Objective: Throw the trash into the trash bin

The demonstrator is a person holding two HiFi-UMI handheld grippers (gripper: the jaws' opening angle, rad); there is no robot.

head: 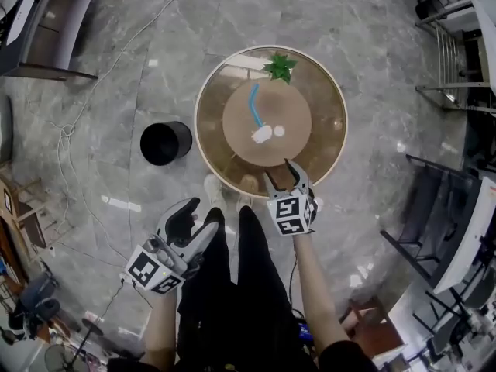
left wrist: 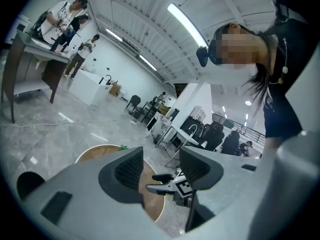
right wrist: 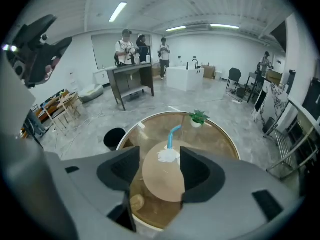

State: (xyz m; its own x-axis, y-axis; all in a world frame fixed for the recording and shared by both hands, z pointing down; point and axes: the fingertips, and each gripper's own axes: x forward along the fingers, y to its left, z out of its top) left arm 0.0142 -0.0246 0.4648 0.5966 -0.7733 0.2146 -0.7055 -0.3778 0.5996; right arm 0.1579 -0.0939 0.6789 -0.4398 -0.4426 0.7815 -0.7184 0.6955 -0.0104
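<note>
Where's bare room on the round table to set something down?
Bare: the table's glass ring left and right of the brown disc, and the disc's right half. Crowded: disc middle, with blue strip, white wad, small ball; plant at far edge.

The head view looks steeply down from above the person's legs onto the round surface (head: pixel 325 107) and the trash bin (head: pixel 165 142) beside it. The right gripper view looks down along its jaws at both from nearby. The left gripper view faces nearly level across the room, catching the surface's edge.
</note>
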